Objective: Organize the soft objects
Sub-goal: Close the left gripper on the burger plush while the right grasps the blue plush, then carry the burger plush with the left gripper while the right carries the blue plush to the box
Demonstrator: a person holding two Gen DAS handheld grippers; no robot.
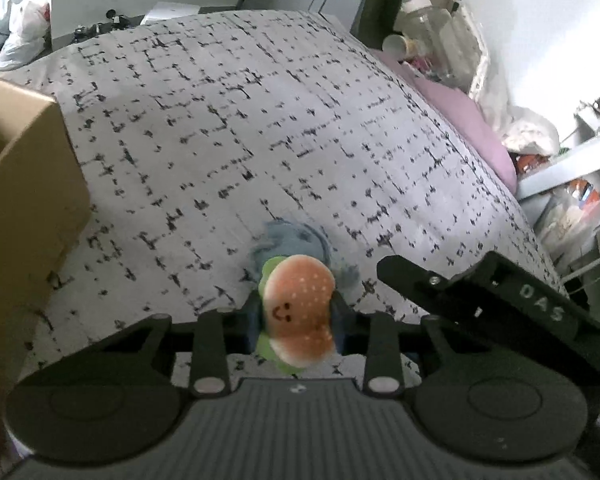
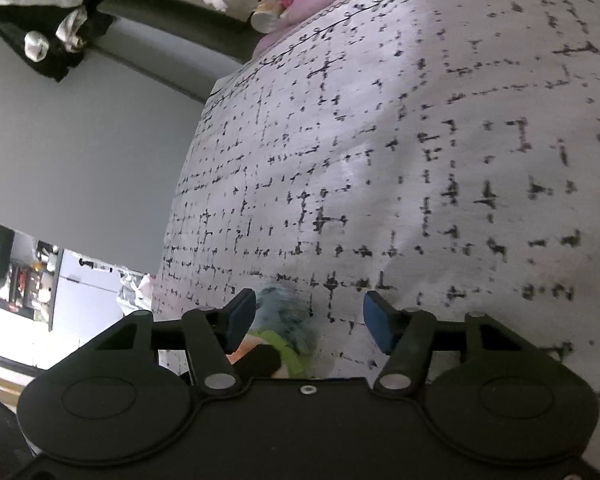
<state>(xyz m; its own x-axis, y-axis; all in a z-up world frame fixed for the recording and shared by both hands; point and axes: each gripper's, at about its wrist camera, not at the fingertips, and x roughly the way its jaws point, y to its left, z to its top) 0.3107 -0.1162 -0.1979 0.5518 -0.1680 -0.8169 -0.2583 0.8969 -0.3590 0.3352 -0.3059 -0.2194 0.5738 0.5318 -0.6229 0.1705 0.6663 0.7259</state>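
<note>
My left gripper (image 1: 298, 312) is shut on a soft burger toy (image 1: 300, 316) with an orange bun, a smiley face and green lettuce edges, held just above the patterned bed cover (image 1: 260, 120). A fuzzy blue soft object (image 1: 296, 240) lies on the cover right behind the burger. My right gripper (image 2: 308, 316) is open and empty, tilted sideways, its blue pads (image 2: 374, 320) on either side of the blue fuzzy object (image 2: 280, 308). The burger's green edge (image 2: 280, 344) shows below it. The right gripper's black body (image 1: 480, 292) shows at the right of the left wrist view.
A cardboard box (image 1: 24, 200) stands on the bed at the left. A pink pillow (image 1: 468, 120) lies at the bed's right edge, with a clear bottle (image 1: 428, 24) and clutter beyond. White bags (image 1: 16, 28) sit at the far left.
</note>
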